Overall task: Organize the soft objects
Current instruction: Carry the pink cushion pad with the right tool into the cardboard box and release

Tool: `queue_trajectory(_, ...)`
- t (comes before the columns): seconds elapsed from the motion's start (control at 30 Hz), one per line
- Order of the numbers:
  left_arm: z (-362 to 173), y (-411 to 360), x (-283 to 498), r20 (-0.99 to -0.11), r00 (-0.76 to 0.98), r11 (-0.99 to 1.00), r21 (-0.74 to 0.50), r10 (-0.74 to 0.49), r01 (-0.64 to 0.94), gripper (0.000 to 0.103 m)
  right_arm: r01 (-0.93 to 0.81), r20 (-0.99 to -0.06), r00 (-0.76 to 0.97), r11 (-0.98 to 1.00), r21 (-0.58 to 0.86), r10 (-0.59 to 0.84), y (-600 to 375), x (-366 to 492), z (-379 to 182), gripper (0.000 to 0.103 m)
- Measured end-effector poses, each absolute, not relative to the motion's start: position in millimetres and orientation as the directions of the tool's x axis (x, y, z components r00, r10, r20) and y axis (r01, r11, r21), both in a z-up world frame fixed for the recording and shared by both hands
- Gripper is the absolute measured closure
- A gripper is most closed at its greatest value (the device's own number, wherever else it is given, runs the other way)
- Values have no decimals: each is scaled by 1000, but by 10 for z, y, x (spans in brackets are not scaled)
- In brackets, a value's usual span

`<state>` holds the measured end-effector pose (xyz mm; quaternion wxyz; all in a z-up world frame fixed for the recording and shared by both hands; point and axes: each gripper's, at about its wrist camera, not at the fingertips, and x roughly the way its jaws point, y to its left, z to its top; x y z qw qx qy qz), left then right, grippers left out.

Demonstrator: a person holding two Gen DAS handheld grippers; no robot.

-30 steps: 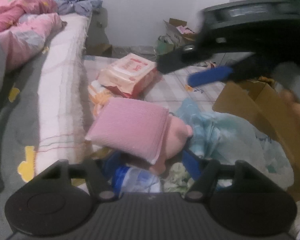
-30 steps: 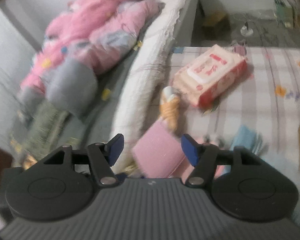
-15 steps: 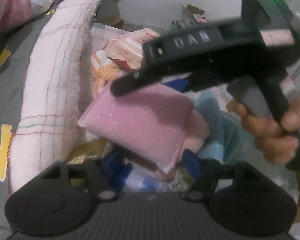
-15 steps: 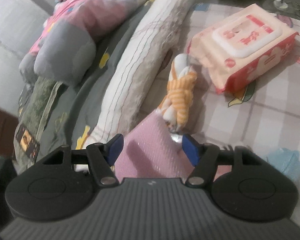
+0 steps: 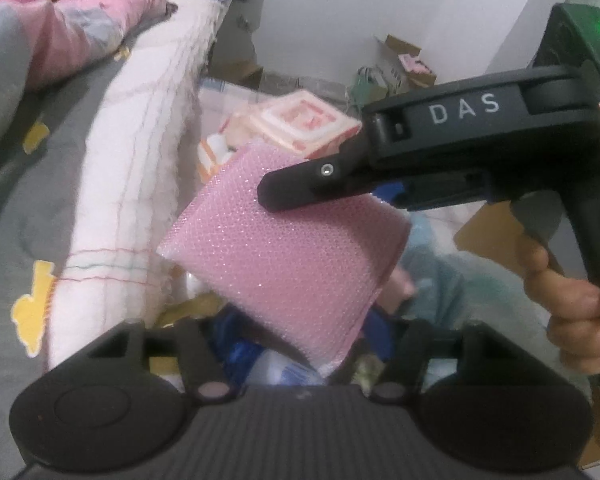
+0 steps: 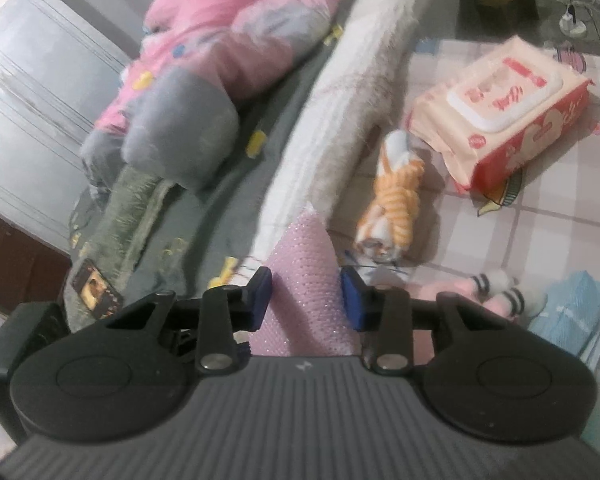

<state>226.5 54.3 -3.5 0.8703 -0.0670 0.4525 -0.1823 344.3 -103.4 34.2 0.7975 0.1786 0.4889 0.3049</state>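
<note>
Both grippers meet on one thing, the pink sponge pad (image 5: pixel 288 264), which fills the middle of the left wrist view. My left gripper (image 5: pixel 300 344) sits at the lower edge of that frame with its jaws closing a little; the pad's lower corner dips between its blue fingers, but whether the pads press on it I cannot tell. Right of centre, my right gripper (image 5: pixel 332 192) reaches in from the upper right, gripped by my hand (image 5: pixel 572 312), and its jaws are closing over the pad's top edge. In the right wrist view the pad (image 6: pixel 304 284) stands between the blue pads (image 6: pixel 260 296), which look to be touching both faces.

I judge it light, spongy and easily squashed, with a textured mesh skin that should not slip. A firm pinch across its thickness, well in from the edge, should hold it.

A second ago the pad lay on the clutter at the frame's centre with the right gripper well above it; now that gripper is down on it and the pad stands tilted, clear of the pile.
</note>
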Motion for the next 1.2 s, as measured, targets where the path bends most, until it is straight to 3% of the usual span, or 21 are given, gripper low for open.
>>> queue_trajectory(0.3,557,371,1747,-707,578,908,-248,-407,336,39,-322,-597,433,734,597,675,-1368,2765,965,67)
queue_trajectory(0.6,984,-395,1450,-666,554,841,-220,-500,494,39,-241,-501,602,739,629,622,-2382,1986,1432,67)
queue_trajectory(0.93,994,-1770,1531,-698,416,695,-163,-583,700,39,13,-458,752,683,730,474,-3992,1476,1201,68)
queue_trajectory(1.2,552,-2607,2017,-788,310,652,-147,-532,744,39,184,-502,755,600,779,421,-4800,1656,532,68)
